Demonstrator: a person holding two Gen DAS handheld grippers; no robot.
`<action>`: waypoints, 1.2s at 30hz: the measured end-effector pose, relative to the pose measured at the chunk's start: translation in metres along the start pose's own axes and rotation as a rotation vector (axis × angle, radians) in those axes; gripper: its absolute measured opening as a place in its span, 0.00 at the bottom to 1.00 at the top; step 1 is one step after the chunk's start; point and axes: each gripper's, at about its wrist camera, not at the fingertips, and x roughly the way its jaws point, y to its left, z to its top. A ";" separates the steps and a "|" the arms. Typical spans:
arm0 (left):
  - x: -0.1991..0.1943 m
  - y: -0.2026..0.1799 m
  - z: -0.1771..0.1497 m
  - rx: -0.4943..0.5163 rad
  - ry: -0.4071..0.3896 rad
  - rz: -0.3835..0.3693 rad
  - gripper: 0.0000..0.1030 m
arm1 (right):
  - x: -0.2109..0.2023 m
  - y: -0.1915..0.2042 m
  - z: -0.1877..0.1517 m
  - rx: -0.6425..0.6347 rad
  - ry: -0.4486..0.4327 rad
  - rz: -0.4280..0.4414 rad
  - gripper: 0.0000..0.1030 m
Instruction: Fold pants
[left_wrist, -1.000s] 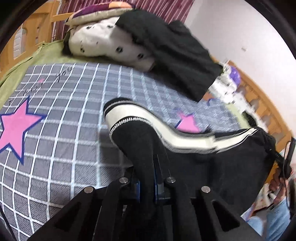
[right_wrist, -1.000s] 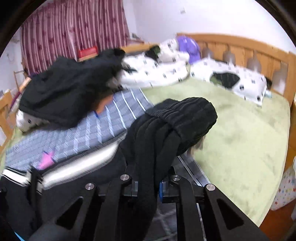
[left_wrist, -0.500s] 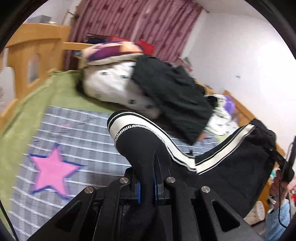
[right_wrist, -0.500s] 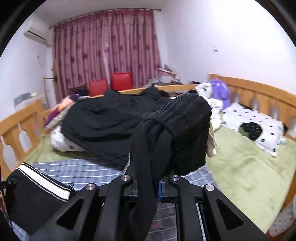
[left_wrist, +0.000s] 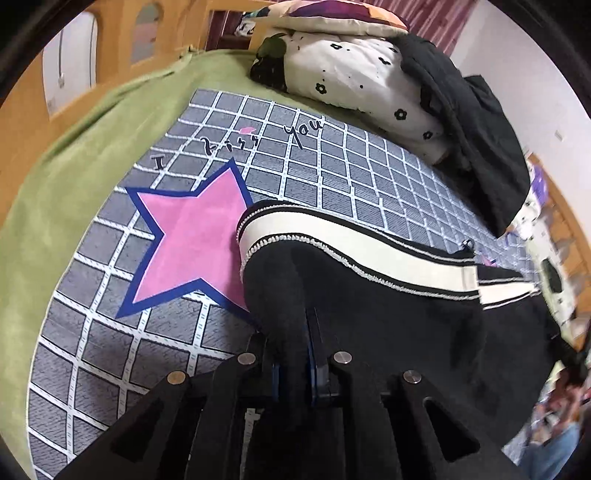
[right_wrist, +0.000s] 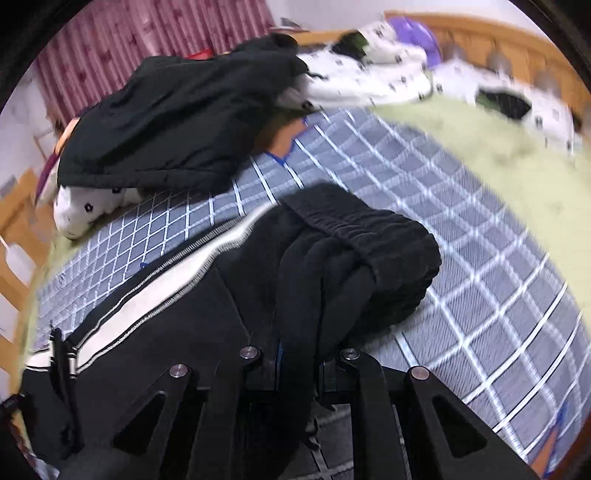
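Lowered again toward the bed, after being lifted half a second ago, the black pants (left_wrist: 388, 306) are stretched over the grid blanket (left_wrist: 332, 177). Left claw (left_wrist: 293, 354) is clenched on the cuff, right claw (right_wrist: 297, 362) on the waistband; laying flat is judged imminent.

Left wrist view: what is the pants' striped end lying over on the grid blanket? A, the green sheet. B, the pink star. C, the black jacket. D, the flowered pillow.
B: the pants, clamped in the left hand-held gripper, have their striped end overlapping one edge of the pink star on the grid blanket.
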 end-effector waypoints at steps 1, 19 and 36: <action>0.000 0.001 0.000 -0.007 0.004 0.000 0.13 | 0.000 0.001 -0.003 -0.024 0.006 -0.013 0.12; -0.044 0.010 -0.028 0.031 -0.016 0.128 0.57 | -0.090 0.059 -0.057 -0.348 -0.007 -0.201 0.37; -0.075 0.047 -0.083 -0.046 -0.060 0.140 0.57 | -0.046 0.281 -0.181 -0.560 0.190 0.311 0.44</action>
